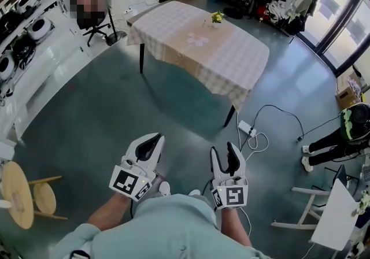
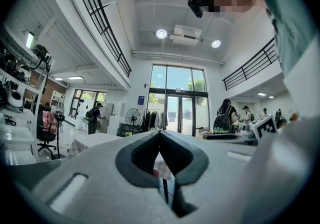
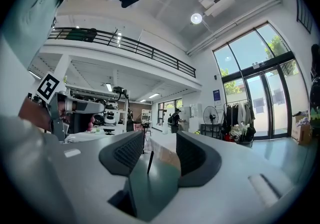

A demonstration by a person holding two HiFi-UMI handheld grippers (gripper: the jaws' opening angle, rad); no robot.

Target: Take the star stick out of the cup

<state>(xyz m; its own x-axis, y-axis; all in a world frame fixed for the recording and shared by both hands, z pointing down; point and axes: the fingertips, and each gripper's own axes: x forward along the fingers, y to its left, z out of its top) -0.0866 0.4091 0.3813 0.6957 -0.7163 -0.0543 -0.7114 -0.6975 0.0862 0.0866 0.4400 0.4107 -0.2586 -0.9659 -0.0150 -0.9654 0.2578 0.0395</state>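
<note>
With left gripper [image 1: 154,138] fingers pressed together, right gripper [image 1: 224,149] fingers spread empty, person is standing well off the counter [image 1: 231,61] at 12 o'clock, risking tripping on floor power strip [image 1: 247,128].

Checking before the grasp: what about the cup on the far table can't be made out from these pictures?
- Head view: cup too small; star stick is only a yellow speck.
- Left gripper view: left hand-held gripper covers most of the table.
- Right gripper view: right hand-held gripper covers most of it too.
</note>
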